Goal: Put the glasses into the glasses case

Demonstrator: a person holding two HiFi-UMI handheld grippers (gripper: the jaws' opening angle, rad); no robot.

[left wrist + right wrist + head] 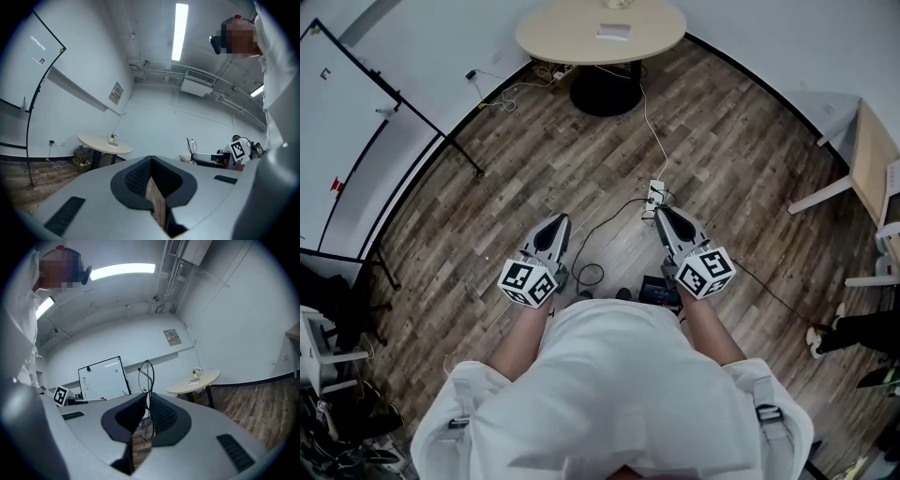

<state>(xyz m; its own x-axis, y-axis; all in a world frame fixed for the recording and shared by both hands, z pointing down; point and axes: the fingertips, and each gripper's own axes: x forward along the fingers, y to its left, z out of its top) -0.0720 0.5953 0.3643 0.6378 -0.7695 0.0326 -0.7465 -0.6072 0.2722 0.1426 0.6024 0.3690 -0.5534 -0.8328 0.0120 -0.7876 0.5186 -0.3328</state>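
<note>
Right now, the person stands over the wooden floor [534, 159] with both grippers held low in the middle of the head view. The right gripper [143, 420] has its jaws clamped on the glasses [146, 377]. The thin dark wire frame stands upright between the pads, one lens loop poking up above the jaw tips and another showing lower down in the gap. The left gripper [152, 187] has its jaws drawn together with nothing between them, only a sliver of floorboard visible through the slit.

In the head view the left gripper [561, 220] and right gripper [661, 214] point toward the top of the frame, well apart from each other. A white power strip [656, 192] lies on the floor just beyond the right one's tip. At top centre sits a round table [572, 37] with a small flat pale item [613, 32] on it, too small to identify. A whiteboard [347, 122] fills the upper left.
</note>
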